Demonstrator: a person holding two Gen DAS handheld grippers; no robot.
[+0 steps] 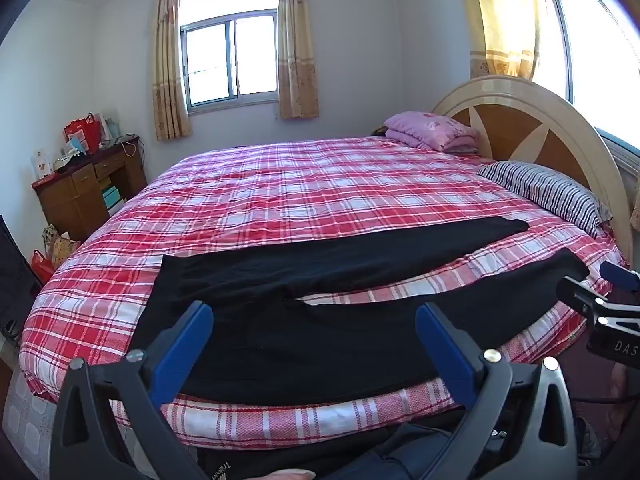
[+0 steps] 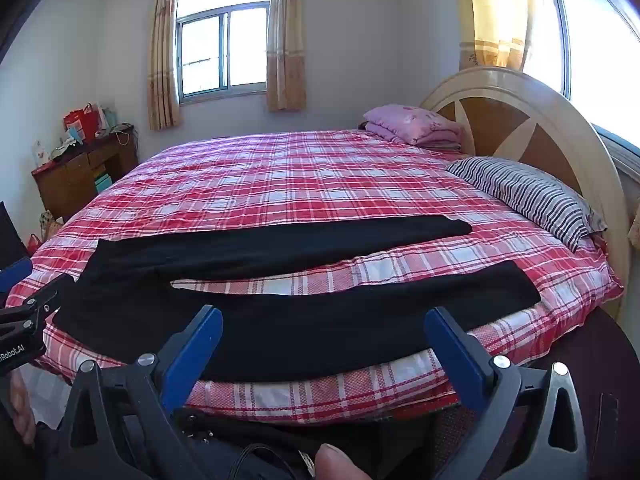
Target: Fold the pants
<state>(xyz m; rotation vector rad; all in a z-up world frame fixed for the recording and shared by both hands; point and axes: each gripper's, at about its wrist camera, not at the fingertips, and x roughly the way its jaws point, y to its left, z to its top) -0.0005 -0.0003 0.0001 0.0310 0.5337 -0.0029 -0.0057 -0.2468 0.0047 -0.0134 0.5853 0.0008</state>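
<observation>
Nearest our lenses sit the blue-padded fingers of both claws. Our left claw (image 1: 314, 312) has its jaws spread wide with nothing between them, held just short of the bed's near edge above the seat of the black knit pants (image 1: 320, 300). Our right claw (image 2: 324, 318) is spread equally wide and holds nothing, poised over the nearer leg close to the same edge.

We see the pants lying flat and unfolded on the red-and-white plaid bedspread (image 1: 280, 184), along the near side of the bed. In the left wrist view the waist lies toward 9 o'clock and both legs run toward 3 o'clock, splitting apart so a wedge of plaid shows between them. The far leg ends near the grey-and-white striped pillow (image 1: 548, 192) without touching it; the near leg's cuff reaches toward the right claw's black frame at 3 o'clock.

At 1 o'clock a folded pink quilt (image 1: 432, 130) rests against the cream-and-brown arched wooden headboard (image 1: 520, 120). At 10 o'clock a brown wooden bench (image 1: 88, 188) with drawers stands against the wall, carrying red bags and clutter.
</observation>
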